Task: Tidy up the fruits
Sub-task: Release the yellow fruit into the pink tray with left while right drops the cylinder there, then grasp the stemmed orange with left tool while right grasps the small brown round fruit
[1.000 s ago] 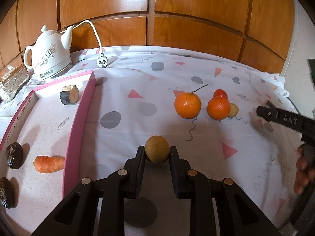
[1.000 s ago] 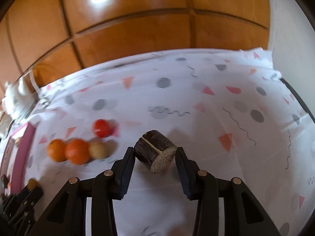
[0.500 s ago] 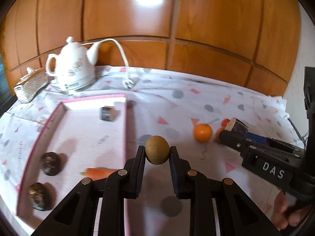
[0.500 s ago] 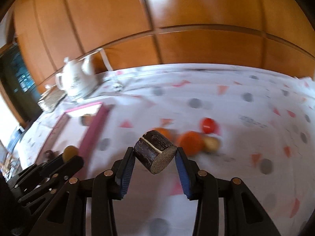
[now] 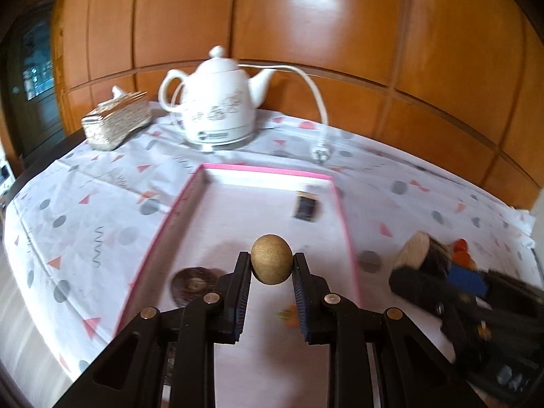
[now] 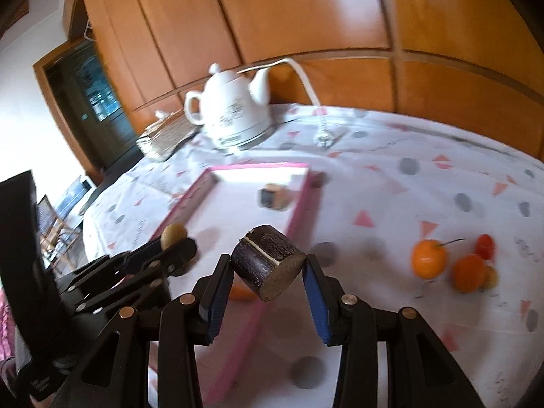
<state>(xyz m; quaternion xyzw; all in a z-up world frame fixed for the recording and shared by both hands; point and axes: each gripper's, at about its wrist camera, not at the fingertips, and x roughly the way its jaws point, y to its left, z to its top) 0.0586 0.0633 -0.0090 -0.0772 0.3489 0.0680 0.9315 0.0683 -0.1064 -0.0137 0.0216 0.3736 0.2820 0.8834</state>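
Note:
My left gripper [image 5: 271, 265] is shut on a round brown kiwi-like fruit [image 5: 271, 259] and holds it above the pink-rimmed tray [image 5: 265, 170]. My right gripper [image 6: 268, 268] is shut on a dark sugarcane piece [image 6: 268, 267], lifted over the tray's right rim [image 6: 299, 204]. In the tray lie another sugarcane piece [image 5: 306, 205], a dark round fruit [image 5: 193, 284] and a carrot, mostly hidden behind the grippers. Two oranges [image 6: 429, 259], a red fruit [image 6: 484, 246] and a pale fruit rest on the cloth at the right.
A white kettle [image 5: 217, 105] with a cord and plug [image 5: 321, 152] stands behind the tray. A silver tissue box [image 5: 117, 124] sits at the back left. The table edge [image 5: 20, 306] falls off at the left. Wooden panelling lines the back.
Both grippers have swung left with their loads, from the loose fruits to above the tray. The tray now fills the middle of both views.

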